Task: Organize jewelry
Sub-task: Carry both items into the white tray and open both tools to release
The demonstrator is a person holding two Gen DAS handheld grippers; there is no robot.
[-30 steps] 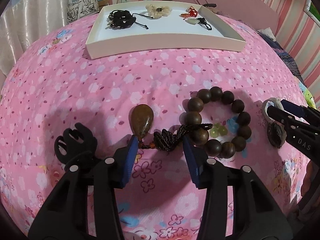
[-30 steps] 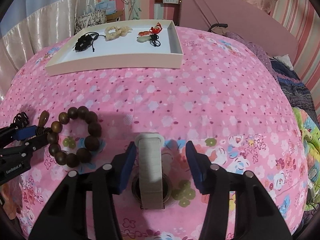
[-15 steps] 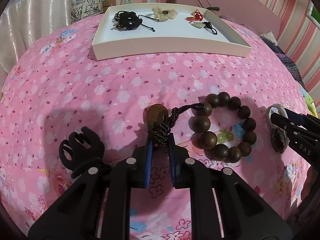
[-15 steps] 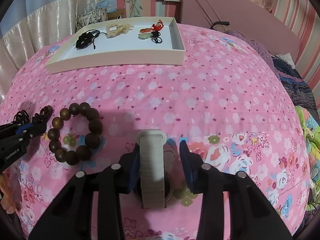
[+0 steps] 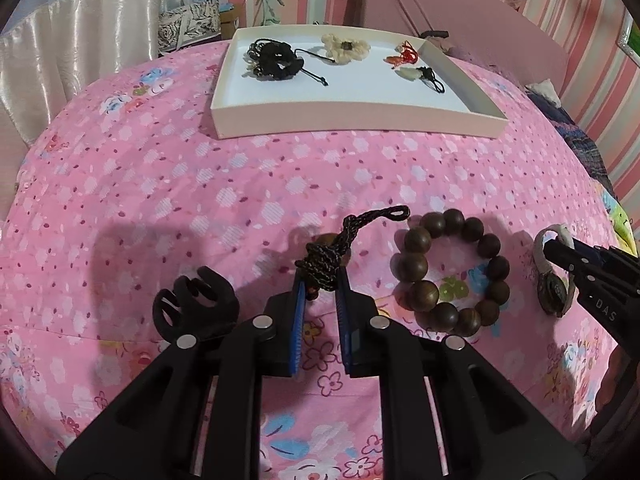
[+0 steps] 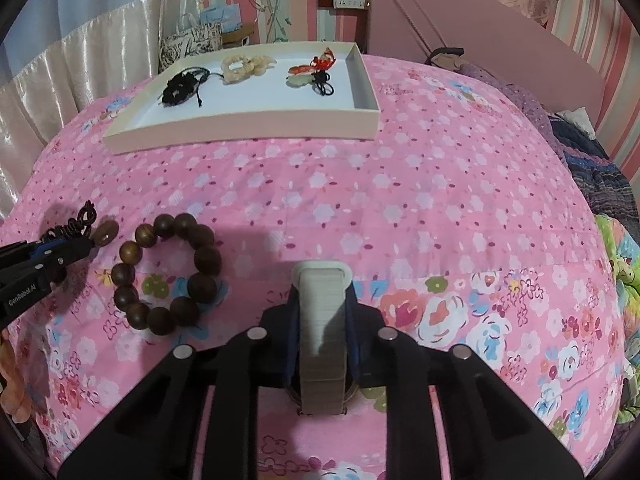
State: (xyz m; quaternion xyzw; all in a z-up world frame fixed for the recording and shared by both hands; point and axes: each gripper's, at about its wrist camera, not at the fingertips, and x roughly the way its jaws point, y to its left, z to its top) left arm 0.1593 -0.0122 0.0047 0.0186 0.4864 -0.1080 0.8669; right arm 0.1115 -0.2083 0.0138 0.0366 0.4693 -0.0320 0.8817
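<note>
My left gripper is shut on the dark braided cord of a brown stone pendant, which is mostly hidden behind the cord. A wooden bead bracelet lies just to its right on the pink bedspread. My right gripper is closing, and its blue pads press both sides of a watch's beige strap. In the left wrist view the watch shows at the right edge. The white tray stands at the far side.
The tray holds a black cord bracelet, a cream bracelet, a red charm and a pale green pendant. A black claw clip lies left of my left gripper. A pink headboard stands behind, with bedding heaped at the right.
My left jaws came together on the pendant's cord, and the cord's loop now stands up off the bed. My right jaws narrowed until they met the watch strap.
</note>
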